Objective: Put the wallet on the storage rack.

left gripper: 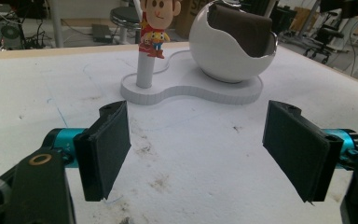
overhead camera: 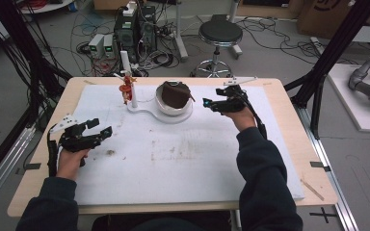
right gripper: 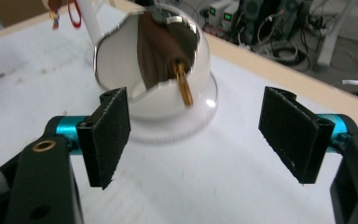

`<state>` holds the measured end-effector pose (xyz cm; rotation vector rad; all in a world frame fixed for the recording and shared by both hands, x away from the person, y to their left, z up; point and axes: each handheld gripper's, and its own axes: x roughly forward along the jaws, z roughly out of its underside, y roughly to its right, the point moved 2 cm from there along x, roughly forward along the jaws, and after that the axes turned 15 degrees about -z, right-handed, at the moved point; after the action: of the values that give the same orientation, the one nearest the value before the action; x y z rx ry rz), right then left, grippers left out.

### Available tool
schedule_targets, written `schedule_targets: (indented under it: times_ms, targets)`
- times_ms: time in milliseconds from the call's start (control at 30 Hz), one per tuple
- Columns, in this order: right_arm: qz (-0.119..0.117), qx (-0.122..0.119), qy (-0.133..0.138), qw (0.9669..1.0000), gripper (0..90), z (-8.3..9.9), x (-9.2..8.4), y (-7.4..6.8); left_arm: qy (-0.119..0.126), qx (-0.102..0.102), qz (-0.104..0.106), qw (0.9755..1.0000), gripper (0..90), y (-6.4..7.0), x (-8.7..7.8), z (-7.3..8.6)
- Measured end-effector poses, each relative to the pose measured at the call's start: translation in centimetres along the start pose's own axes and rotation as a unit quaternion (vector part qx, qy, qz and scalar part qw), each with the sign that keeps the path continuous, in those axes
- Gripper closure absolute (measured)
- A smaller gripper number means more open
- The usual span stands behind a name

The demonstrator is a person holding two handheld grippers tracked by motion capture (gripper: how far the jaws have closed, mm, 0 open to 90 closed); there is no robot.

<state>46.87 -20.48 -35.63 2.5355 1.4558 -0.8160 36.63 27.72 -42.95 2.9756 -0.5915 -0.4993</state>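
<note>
We see a white mat (overhead camera: pixel 183 163) with brown smudges on the tan counter (overhead camera: pixel 298 125). White egg-shaped shell (left gripper: pixel 223 51), dark brown lining. Figurine (left gripper: pixel 157 23) in red and yellow. Black jaws, teal fittings. Dark navy sleeves (overhead camera: pixel 265 178).

Even, soft light — slight blur

A grey floor (overhead camera: pixel 270 53) is spreading out beyond the wooden table (overhead camera: pixel 289 125), with black cables (overhead camera: pixel 265 29) trailing across it in loose tangles. A round black stool (overhead camera: pixel 220 33) is standing on its chrome base just behind the table's far edge, while computer towers (overhead camera: pixel 135 29) and small power boxes (overhead camera: pixel 102 45) with lit green displays are sitting to its left. Black frame struts (overhead camera: pixel 335 45) are slanting down at both sides, and cardboard boxes (overhead camera: pixel 323 14) are resting at the far right.
</note>
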Motion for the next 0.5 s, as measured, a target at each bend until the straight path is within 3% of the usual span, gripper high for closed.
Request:
schedule_targets:
  times_ms: [67, 167, 300, 367, 500]
  targets:
    - [0.006, 0.004, 0.004, 1.0000, 24.9, 1.2, -1.0, -0.4, -0.002, 0.000, -0.001, 1.0000, 21.7, 0.0, 0.0, 0.0]
    - [0.015, 0.002, 0.004, 0.9999, 24.8, 2.5, -2.0, -0.9, -0.009, -0.023, 0.000, 0.9997, 17.9, 0.1, 0.1, 0.0]
    - [0.024, -0.003, 0.000, 0.9997, 24.5, 5.4, -3.6, -2.1, 0.002, -0.027, -0.005, 0.9996, 17.6, 0.3, 0.1, -0.2]
    - [0.034, -0.002, 0.007, 0.9994, 22.4, 7.1, -4.4, -2.7, 0.011, -0.019, -0.011, 0.9997, 17.6, 0.5, 0.1, -0.5]
    - [0.045, -0.006, 0.020, 0.9987, 22.0, 8.2, -5.3, -3.0, 0.014, -0.006, -0.011, 0.9998, 17.6, 1.0, 0.2, -0.6]
